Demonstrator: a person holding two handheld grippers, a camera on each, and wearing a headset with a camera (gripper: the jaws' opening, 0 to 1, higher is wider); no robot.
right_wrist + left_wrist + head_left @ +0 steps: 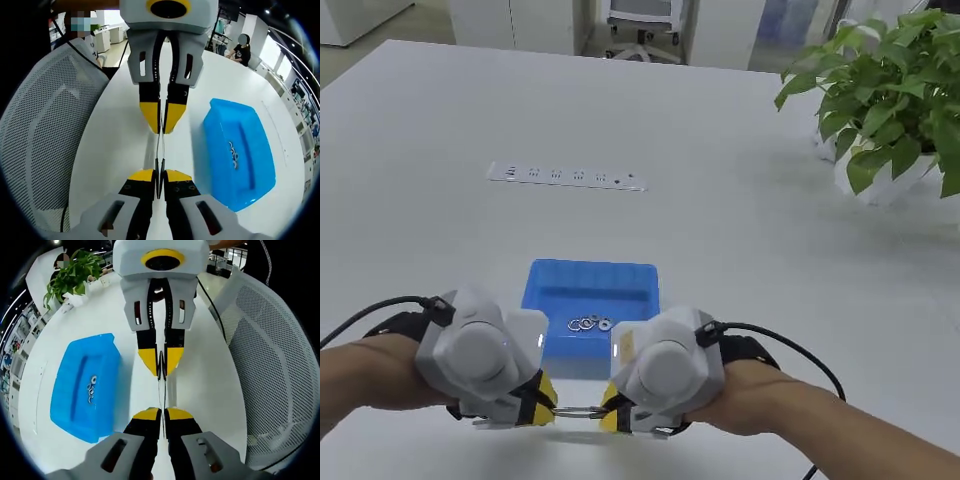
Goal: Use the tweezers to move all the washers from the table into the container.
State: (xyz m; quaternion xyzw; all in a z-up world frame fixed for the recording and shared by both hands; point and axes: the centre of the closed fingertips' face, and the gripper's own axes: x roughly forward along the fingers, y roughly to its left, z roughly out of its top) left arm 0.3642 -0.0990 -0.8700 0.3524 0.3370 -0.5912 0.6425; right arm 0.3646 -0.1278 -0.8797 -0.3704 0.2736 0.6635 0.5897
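Observation:
A blue container sits on the white table just beyond my hands, with several washers lying inside it. My left gripper and right gripper face each other tip to tip at the near edge. Each is shut on one end of thin metal tweezers, which span the gap between them. In the left gripper view the tweezers run from my own jaws to the right gripper, with the container to the left. In the right gripper view the tweezers lead to the left gripper, and the container with washers is to the right.
A white power strip lies further back on the table. A potted plant stands at the far right. A mesh chair is behind the table's near edge. A person sits in the background.

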